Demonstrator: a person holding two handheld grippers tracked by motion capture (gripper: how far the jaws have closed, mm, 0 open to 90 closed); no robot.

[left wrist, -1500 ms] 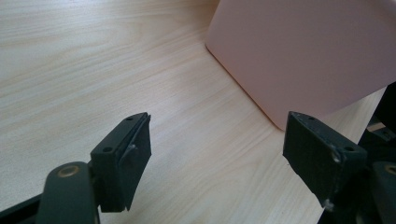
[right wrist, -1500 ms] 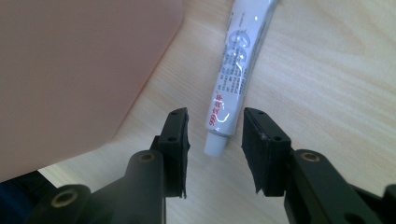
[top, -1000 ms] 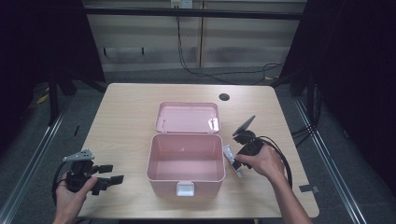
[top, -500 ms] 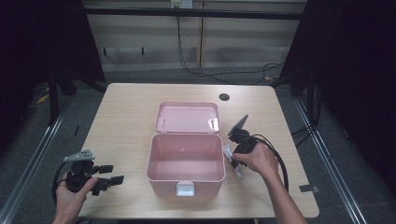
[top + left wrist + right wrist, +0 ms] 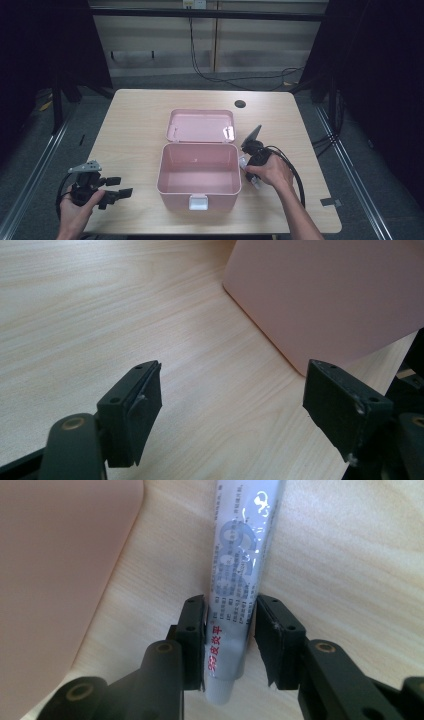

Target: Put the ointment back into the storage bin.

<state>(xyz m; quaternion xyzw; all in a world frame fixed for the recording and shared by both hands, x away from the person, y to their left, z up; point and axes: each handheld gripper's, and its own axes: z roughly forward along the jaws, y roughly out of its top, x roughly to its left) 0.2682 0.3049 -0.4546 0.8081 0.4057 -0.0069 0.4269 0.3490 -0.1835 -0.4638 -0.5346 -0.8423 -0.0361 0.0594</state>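
A pink box (image 5: pixel 172 186) stands open mid-table, its lid (image 5: pixel 201 125) laid back flat and a white latch (image 5: pixel 198 202) on its front. A white tube (image 5: pixel 242 545) with blue and red print lies on the table just right of the box wall (image 5: pixel 55 570). My right gripper (image 5: pixel 230 625) is shut on the tube's near end, a jaw pressed to each side. From above, the same gripper (image 5: pixel 248 167) sits at the box's right side with the tube (image 5: pixel 244 162) under it. My left gripper (image 5: pixel 117 192) is open at the table's front left, jaws wide (image 5: pixel 232 390), facing the box (image 5: pixel 325 295).
A dark round hole (image 5: pixel 240 104) sits in the tabletop at the back right. A black cable (image 5: pixel 295 175) loops from the right gripper over the table. The wooden table (image 5: pixel 135 130) is bare to the left of the box.
My right gripper has shifted a little left, closer to the box wall, and stands more upright over the tube. The left gripper has not moved.
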